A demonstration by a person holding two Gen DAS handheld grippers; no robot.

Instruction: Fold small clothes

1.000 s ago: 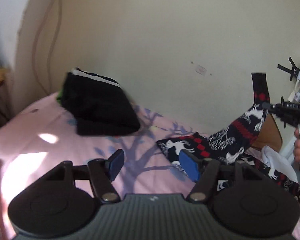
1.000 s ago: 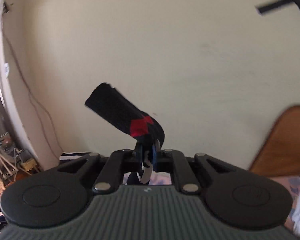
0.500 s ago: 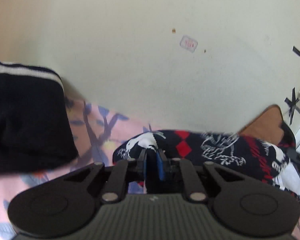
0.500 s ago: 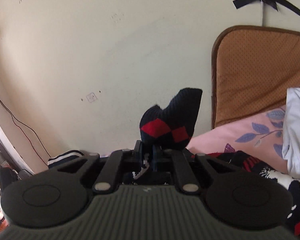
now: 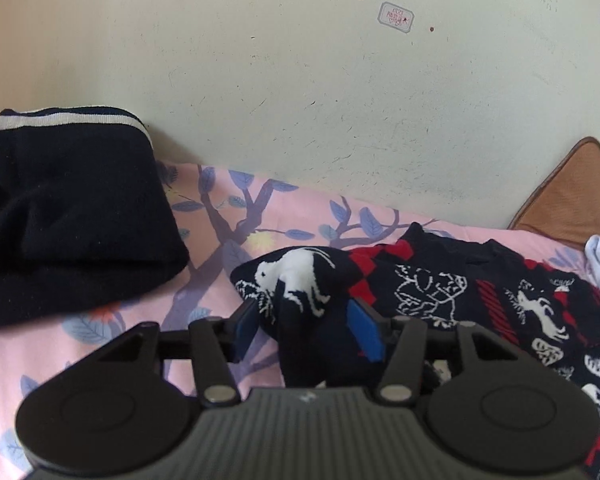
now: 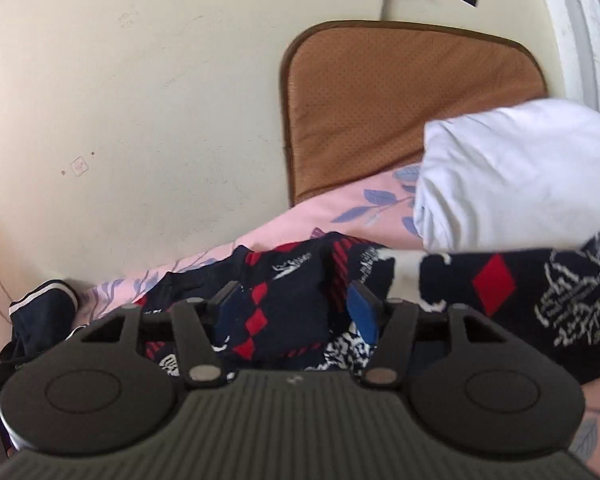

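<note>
A black knitted garment [image 5: 428,292] with white animals and red diamonds lies stretched along the pink bedsheet [image 5: 220,248] by the wall. My left gripper [image 5: 306,330] is low over its left end. Its jaws are opening, and a fold with a white animal rises between the blue pads [image 5: 366,334] without being pinched. In the right wrist view the same garment [image 6: 284,312] lies bunched on the sheet. My right gripper [image 6: 296,310] is also opening, with red-diamond cloth loose between its pads [image 6: 362,312].
A folded black garment with a white stripe [image 5: 68,216] sits on the bed to the left, also visible as a dark bundle [image 6: 40,312]. A brown cushion [image 6: 400,104] leans on the wall, with a white cloth [image 6: 520,172] beside it. The wall runs close behind.
The left gripper moved in from open, shut on the garment's left end, and its jaws now stand apart. The right gripper brought the raised end down onto the bed and let go.
</note>
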